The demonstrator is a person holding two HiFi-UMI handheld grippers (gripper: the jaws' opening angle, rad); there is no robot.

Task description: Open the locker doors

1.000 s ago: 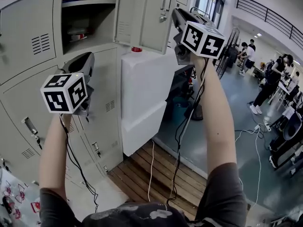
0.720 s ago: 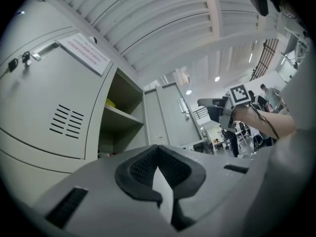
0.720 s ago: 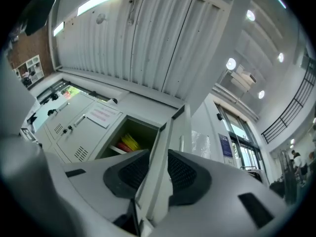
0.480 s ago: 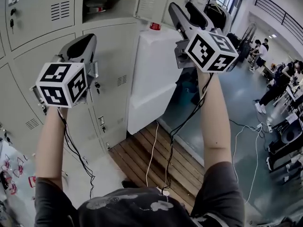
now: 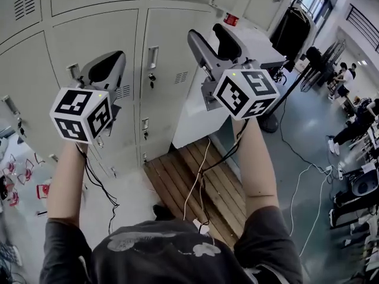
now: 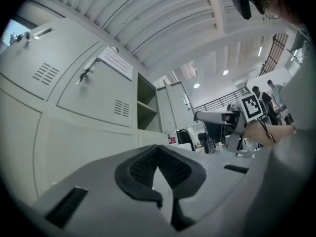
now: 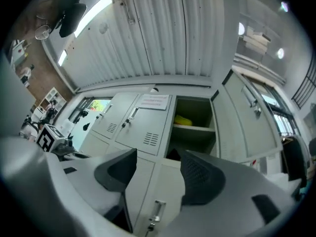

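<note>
Grey lockers (image 5: 89, 34) fill the upper left of the head view. My left gripper (image 5: 115, 55) is shut and empty, held a little in front of a closed door with a latch handle (image 5: 74, 71). The left gripper view shows its pads (image 6: 143, 169) meeting at the tips. My right gripper (image 5: 204, 31) stands open; its jaws have just been opening and nothing is between them. In the right gripper view, a closed door's handle (image 7: 155, 214) shows through the gap, below an open locker (image 7: 190, 125) with a yellow thing on its shelf and its door (image 7: 247, 117) swung right.
A white cabinet (image 5: 201, 111) with a small red object (image 5: 231, 19) on top stands against the lockers' right side. A wooden slat platform (image 5: 195, 176) and loose cables lie on the floor below. People (image 5: 349, 117) stand far right. Small items (image 5: 23, 176) lie lower left.
Both grippers have come down from the upper lockers to the row below. The right gripper has left the open door's handle and its jaws have opened wide.
</note>
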